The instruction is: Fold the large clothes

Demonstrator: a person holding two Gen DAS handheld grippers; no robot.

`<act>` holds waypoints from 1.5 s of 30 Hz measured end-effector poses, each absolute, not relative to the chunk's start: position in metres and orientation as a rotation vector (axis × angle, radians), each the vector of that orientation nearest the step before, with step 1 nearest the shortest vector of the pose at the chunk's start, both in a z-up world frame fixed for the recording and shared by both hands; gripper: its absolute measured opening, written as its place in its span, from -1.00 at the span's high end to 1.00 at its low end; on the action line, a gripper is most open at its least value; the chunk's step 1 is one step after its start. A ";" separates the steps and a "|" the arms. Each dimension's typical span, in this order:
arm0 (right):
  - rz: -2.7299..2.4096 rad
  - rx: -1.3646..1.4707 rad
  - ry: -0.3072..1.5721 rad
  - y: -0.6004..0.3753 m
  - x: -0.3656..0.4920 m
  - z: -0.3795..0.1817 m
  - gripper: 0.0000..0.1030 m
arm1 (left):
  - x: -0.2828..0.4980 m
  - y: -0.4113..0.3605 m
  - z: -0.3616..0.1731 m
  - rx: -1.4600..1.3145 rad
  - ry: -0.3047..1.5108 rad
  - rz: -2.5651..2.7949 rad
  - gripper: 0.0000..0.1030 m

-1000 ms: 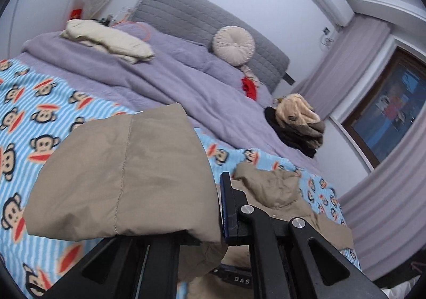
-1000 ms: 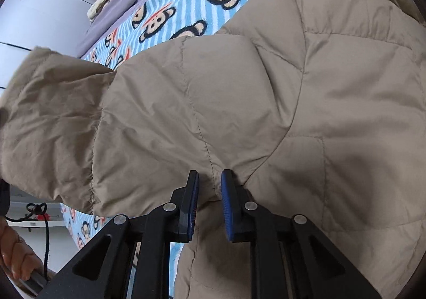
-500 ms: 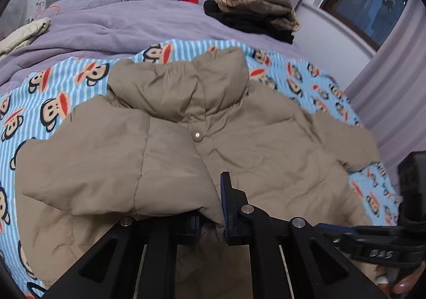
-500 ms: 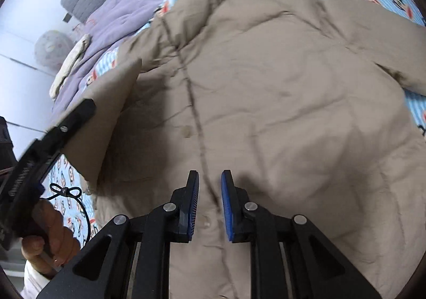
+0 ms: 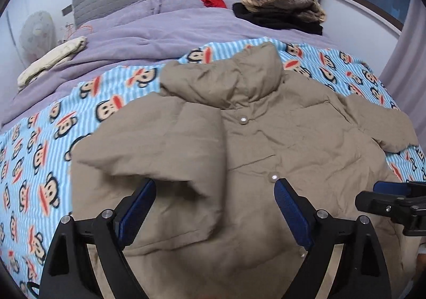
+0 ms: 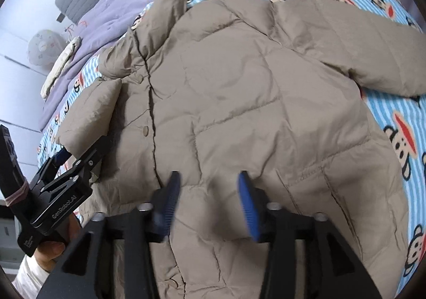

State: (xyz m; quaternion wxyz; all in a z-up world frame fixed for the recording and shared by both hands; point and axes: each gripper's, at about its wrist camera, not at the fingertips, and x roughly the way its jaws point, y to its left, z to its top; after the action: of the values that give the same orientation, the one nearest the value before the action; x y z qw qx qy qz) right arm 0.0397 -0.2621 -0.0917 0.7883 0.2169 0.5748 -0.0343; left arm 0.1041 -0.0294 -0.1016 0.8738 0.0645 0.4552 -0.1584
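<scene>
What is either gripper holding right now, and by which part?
Nothing. The left gripper has just opened above the folded-in sleeve of the tan puffer jacket; the right gripper, also just opened, hovers open over the jacket's front.

Tan puffer jacket (image 5: 293,139) lies front-up on the monkey-print blanket (image 5: 53,165), snaps shut, collar twd the headboard. One sleeve folded in across the chest (cuff near the placket), other sleeve spread out flat.

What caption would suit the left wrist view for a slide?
Left tool, jaws just opened, above the folded-in sleeve of a beige puffer jacket on a monkey-print blanket.
</scene>
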 end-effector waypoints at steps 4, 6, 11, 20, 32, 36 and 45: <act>0.062 0.239 1.173 -0.199 0.063 -0.065 -0.56 | 0.096 0.038 -0.104 0.060 0.956 -0.114 -0.77; 0.125 0.102 1.153 -0.160 0.073 -0.061 -0.58 | 0.099 0.076 -0.115 -0.023 1.001 -0.036 -0.77; 0.198 -0.326 1.114 -0.048 0.105 -0.084 -0.58 | 0.108 0.124 -0.159 -0.146 1.119 0.039 -0.77; -0.054 -0.177 0.998 -0.079 0.174 -0.080 -0.55 | 0.115 0.127 -0.195 -0.124 1.169 0.010 -0.77; -0.091 0.825 1.195 -0.244 0.138 -0.166 0.82 | 0.228 0.185 -0.178 -0.555 1.222 -0.265 -0.76; -0.087 0.757 1.204 -0.236 0.140 -0.163 0.82 | 0.240 0.162 -0.182 -0.616 1.208 -0.345 0.57; -0.104 0.787 1.193 -0.247 0.125 -0.164 0.86 | 0.210 0.114 -0.141 -0.123 1.049 -0.290 0.59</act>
State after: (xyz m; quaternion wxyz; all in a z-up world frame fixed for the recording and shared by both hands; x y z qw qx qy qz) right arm 0.1251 -0.2472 -0.1636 0.7543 0.3606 0.5466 -0.0477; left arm 0.2097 0.1138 -0.1414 0.8537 -0.0587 0.4988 -0.1378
